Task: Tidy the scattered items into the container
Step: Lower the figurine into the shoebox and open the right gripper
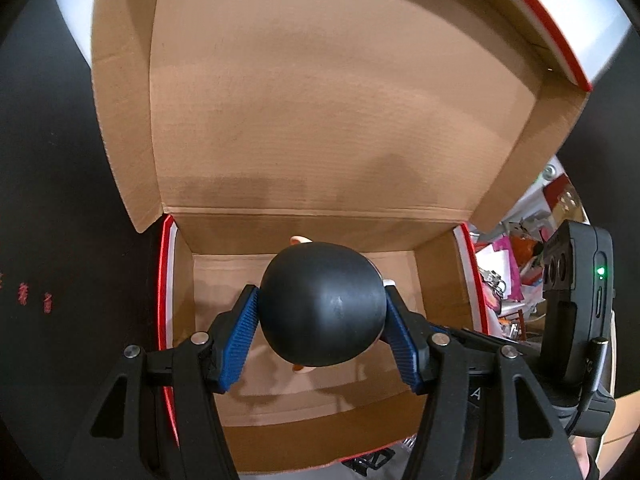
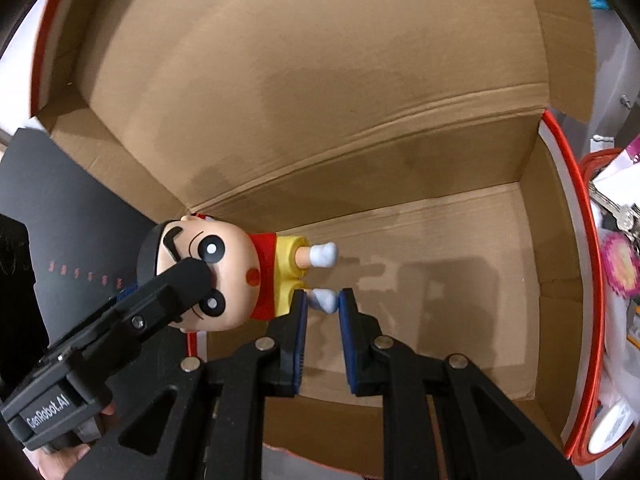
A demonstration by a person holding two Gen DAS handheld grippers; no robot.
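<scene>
My left gripper (image 1: 320, 312) is shut on the black-haired head of a cartoon boy figurine (image 1: 320, 304) and holds it over the open cardboard box (image 1: 440, 280). In the right wrist view the figurine (image 2: 236, 276) has a red shirt, yellow shorts and white socks, and hangs above the box floor (image 2: 440, 248) at its left side. The left gripper (image 2: 176, 284) covers part of its face there. My right gripper (image 2: 323, 300) is empty, its jaws a narrow gap apart, close to the figurine's lower foot.
The box lid (image 1: 340, 92) stands open behind. A dark surface (image 1: 60, 240) lies left of the box. To the right are keys (image 2: 624, 216), a pink charm (image 2: 620, 268) and other clutter (image 1: 516, 264).
</scene>
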